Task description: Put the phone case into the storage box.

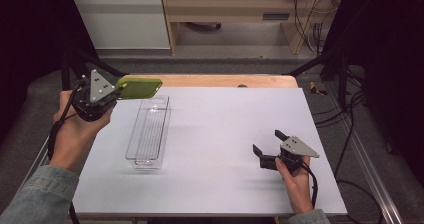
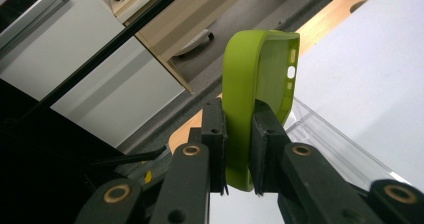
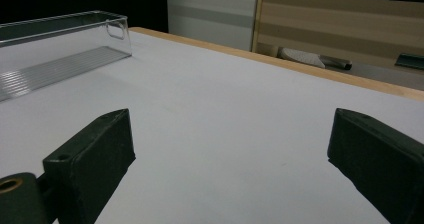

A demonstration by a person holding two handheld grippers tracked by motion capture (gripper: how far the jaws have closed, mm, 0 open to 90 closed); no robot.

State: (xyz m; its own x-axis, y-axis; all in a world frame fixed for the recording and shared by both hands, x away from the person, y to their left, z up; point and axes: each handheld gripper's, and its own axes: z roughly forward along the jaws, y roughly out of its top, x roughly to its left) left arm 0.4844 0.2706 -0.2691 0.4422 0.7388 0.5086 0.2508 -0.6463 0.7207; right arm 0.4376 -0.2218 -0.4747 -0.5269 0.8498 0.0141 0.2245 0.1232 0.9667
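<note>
From the high view, at ten o'clock of the desk (image 1: 215,149), the left gripper (image 1: 118,88) is held up off the surface in the person's left hand (image 1: 75,131), fingers clamped on one end of a green case (image 1: 140,87). The case lies roughly flat in the air, jutting toward three o'clock, over the far end of a clear tray (image 1: 149,132). The tray stands on the desk's left half, long axis running twelve to six, nothing in it. At four o'clock the right gripper (image 1: 267,144) sits low near the desk in the right hand (image 1: 296,181), fingers apart, pointing toward ten o'clock, well apart from the tray.

Left gripper view: both fingers (image 2: 215,144) press on the case (image 2: 250,94), one on each face, the case rising edge-on toward twelve o'clock with its hollow side to the right. A tray (image 2: 330,144) edge shows behind at four o'clock.

Right gripper view: the fingers (image 3: 90,169) stand wide, bare desk (image 3: 225,134) between them. The tray (image 3: 60,49) lies at ten o'clock.
</note>
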